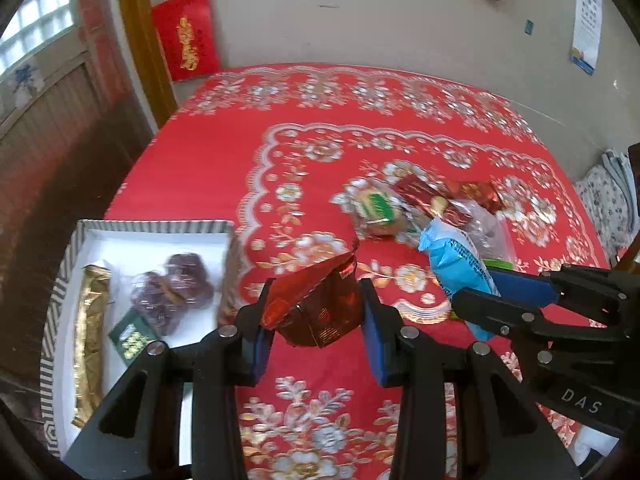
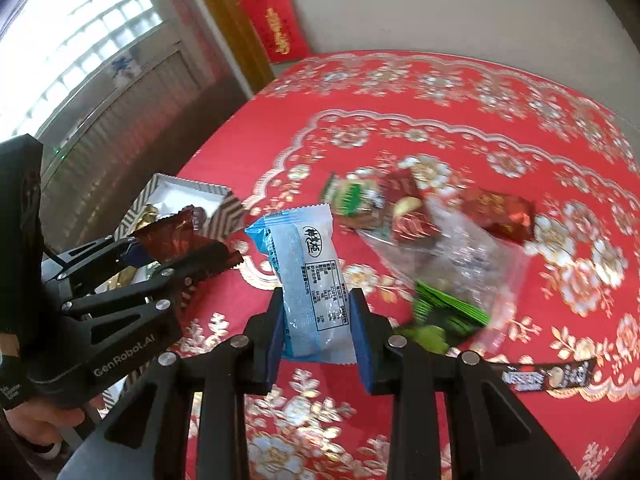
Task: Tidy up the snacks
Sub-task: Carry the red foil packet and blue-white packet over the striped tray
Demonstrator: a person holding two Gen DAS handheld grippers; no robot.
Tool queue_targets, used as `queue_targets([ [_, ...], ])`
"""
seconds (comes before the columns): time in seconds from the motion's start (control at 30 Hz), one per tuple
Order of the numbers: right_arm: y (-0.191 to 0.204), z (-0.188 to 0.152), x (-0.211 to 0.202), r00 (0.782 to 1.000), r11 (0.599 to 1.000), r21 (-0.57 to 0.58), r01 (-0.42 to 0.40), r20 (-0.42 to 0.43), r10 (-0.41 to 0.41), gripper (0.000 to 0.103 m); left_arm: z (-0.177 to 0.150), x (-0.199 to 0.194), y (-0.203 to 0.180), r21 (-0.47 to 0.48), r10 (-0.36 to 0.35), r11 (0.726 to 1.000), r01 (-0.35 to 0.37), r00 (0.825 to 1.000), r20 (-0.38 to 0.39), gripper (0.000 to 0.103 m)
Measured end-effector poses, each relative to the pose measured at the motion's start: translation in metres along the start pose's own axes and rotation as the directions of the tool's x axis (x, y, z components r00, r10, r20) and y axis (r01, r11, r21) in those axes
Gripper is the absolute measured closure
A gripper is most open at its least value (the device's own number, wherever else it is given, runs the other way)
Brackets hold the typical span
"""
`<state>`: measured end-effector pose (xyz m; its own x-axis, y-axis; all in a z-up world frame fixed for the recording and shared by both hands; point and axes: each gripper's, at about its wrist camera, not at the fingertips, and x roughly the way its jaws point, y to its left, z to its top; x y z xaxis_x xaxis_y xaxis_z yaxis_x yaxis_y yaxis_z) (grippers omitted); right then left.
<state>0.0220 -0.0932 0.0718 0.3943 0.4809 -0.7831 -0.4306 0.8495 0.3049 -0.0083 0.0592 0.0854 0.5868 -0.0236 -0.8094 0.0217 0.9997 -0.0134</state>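
My left gripper [image 1: 316,312] is shut on a red foil snack packet [image 1: 320,304], held above the red tablecloth just right of the white box [image 1: 152,236]. The box holds a gold bar [image 1: 90,340], wrapped dark red cakes [image 1: 172,292] and a green packet [image 1: 132,338]. My right gripper [image 2: 318,320] is shut on a blue and white snack packet [image 2: 308,272], held upright. That packet also shows in the left wrist view [image 1: 456,264]. The left gripper with its red packet [image 2: 176,240] shows at the left of the right wrist view.
A pile of loose snacks lies mid-table: a green-labelled cake [image 1: 376,208], red packets [image 2: 500,212], a clear plastic bag [image 2: 452,256], green packets [image 2: 448,308] and a dark bar [image 2: 548,376]. The table edge drops off at the left behind the box.
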Motion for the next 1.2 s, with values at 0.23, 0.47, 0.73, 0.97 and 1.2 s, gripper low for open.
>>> queue_targets([
  [0.23, 0.034, 0.015, 0.014, 0.999, 0.997, -0.062, -0.036, -0.019, 0.035, 0.072, -0.003, -0.007, 0.039, -0.064, 0.047, 0.997, -0.047, 0.999, 0.006, 0.062],
  [0.47, 0.062, 0.029, 0.027, 0.998, 0.991, -0.118, -0.06, -0.041, 0.055, 0.072, -0.004, -0.014, 0.067, -0.112, 0.083, 0.99, -0.08, 0.996, 0.016, 0.062],
  [0.73, 0.101, 0.043, 0.05, 0.992, 0.976, -0.186, -0.113, -0.08, 0.1, 0.072, -0.01, -0.017, 0.102, -0.166, 0.128, 0.978, -0.125, 0.992, 0.006, 0.062],
  [0.97, 0.14, 0.052, 0.074, 0.982, 0.953, -0.251, -0.168, -0.131, 0.139, 0.072, -0.025, -0.021, 0.137, -0.223, 0.175, 0.959, -0.174, 0.984, -0.019, 0.062],
  [1.2, 0.169, 0.05, 0.106, 0.968, 0.933, -0.295, -0.208, -0.202, 0.153, 0.072, -0.041, -0.018, 0.165, -0.262, 0.207, 0.941, -0.214, 0.977, -0.054, 0.062],
])
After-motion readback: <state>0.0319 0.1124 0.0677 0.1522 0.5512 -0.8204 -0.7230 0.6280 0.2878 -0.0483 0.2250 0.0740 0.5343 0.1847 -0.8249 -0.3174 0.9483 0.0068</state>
